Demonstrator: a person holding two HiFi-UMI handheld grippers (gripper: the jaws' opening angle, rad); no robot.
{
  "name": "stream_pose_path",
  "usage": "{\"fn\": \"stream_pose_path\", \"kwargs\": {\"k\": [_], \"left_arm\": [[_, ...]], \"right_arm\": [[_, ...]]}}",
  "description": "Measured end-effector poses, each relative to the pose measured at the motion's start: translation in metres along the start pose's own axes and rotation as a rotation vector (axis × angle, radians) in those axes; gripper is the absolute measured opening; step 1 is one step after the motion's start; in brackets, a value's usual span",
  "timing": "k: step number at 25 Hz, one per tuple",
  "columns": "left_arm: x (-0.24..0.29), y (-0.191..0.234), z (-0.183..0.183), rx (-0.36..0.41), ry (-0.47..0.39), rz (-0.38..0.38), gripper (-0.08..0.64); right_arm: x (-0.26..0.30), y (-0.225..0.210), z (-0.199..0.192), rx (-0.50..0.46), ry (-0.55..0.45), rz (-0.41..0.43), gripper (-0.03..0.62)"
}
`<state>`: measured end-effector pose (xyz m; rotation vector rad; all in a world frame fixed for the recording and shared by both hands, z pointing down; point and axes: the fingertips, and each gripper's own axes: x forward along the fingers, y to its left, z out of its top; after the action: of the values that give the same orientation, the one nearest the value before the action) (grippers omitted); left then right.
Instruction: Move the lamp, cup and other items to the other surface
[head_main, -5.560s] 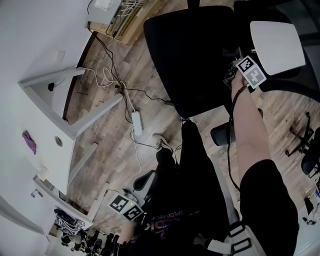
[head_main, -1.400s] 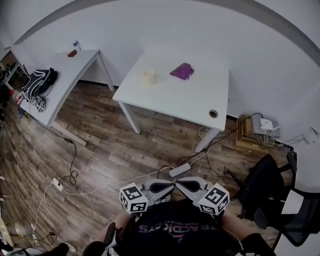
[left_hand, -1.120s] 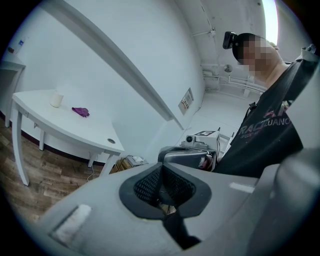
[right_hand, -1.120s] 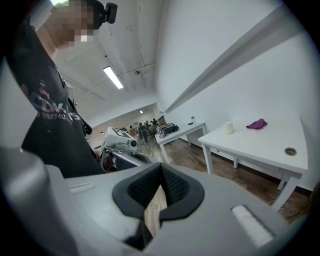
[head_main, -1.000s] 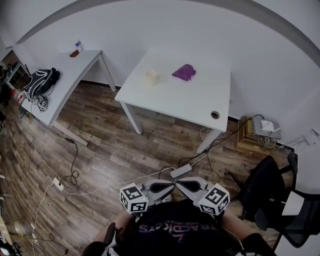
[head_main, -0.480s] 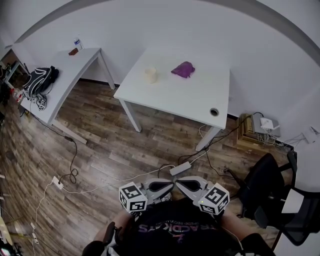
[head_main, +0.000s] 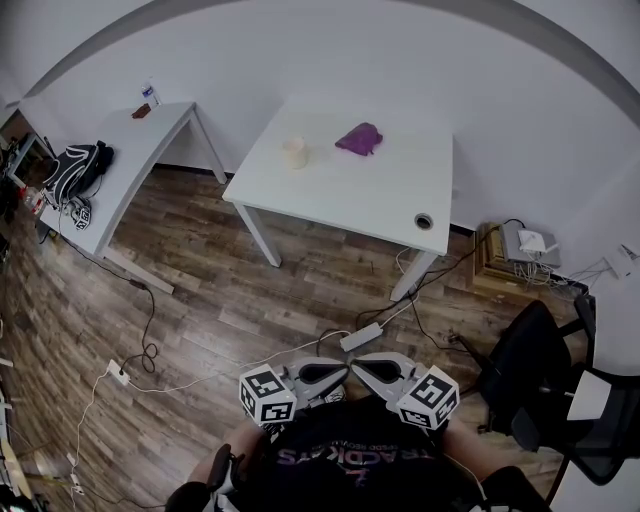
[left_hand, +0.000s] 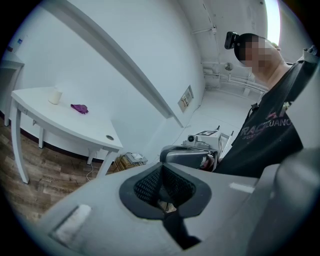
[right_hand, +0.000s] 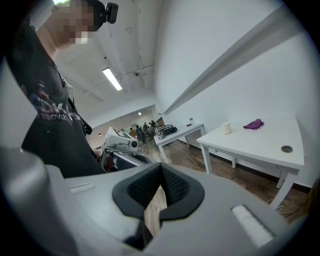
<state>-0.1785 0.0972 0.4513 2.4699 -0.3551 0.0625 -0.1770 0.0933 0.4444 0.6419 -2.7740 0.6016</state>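
cup (head_main: 294, 152): on table (head_main: 370, 195), well ahead, slightly left of both claws
left claw (head_main: 340, 373): closed, empty; probably nearer
right claw (head_main: 358, 369): closed, empty

Smooth matt white counter (head_main: 350, 195); on it a crumpled purple cloth (head_main: 358, 139); below it, a grainy wood-plank floor (head_main: 230, 310).

Left gripper (left_hand: 162, 168): jaws closed tip to tip, nothing between them. Just beyond it, the right gripper (left_hand: 186, 155), held against a person's dark shirt (left_hand: 270, 137). Far left, a white table (left_hand: 92, 124) carries a cup (left_hand: 55, 96) and, near it, a purple cloth (left_hand: 79, 108). Wood floor (left_hand: 35, 170) beneath.
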Motion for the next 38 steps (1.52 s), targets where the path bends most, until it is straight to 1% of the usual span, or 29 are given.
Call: {"fn": "stream_pose_path", "kwargs": {"k": [6,13,15,19,23,28,32,34,38], "left_arm": [[0.001,0.000,0.000,0.002,-0.009,0.005,-0.002],[-0.001,0.000,0.000,-0.022,-0.031,0.020,-0.002],[-0.002,0.003,0.000,-0.031,-0.040,0.045,-0.002],[-0.004,0.022,0.005,-0.032,-0.064,0.142,-0.002],[0.001,0.026,0.007,-0.058,-0.079,0.162,-0.002],[0.019,0.023,0.006,-0.078,-0.064,0.178,-0.002],[0.039,0.024,0.003,-0.109,-0.057,0.217,-0.003],[0.054,0.023,0.002,-0.126,-0.054,0.234,-0.003],[0.095,0.009,0.004,-0.131,-0.053,0.233,-0.002]], "right_arm": [[-0.002,-0.001,-0.002,-0.002,-0.001,0.000,0.005],[-0.004,0.001,-0.002,0.007,-0.002,0.007,0.005],[-0.007,0.000,-0.002,0.010,-0.008,0.003,0.005],[-0.013,-0.010,0.003,0.008,-0.037,-0.021,0.005],[-0.022,-0.018,0.005,0.023,-0.038,-0.037,0.005],[-0.039,-0.033,0.006,0.040,-0.039,-0.044,0.005],[-0.060,-0.049,0.006,0.039,-0.043,-0.043,0.005],[-0.074,-0.061,0.006,0.045,-0.041,-0.045,0.005],[-0.113,-0.092,0.005,0.066,-0.046,-0.053,0.005]]}}
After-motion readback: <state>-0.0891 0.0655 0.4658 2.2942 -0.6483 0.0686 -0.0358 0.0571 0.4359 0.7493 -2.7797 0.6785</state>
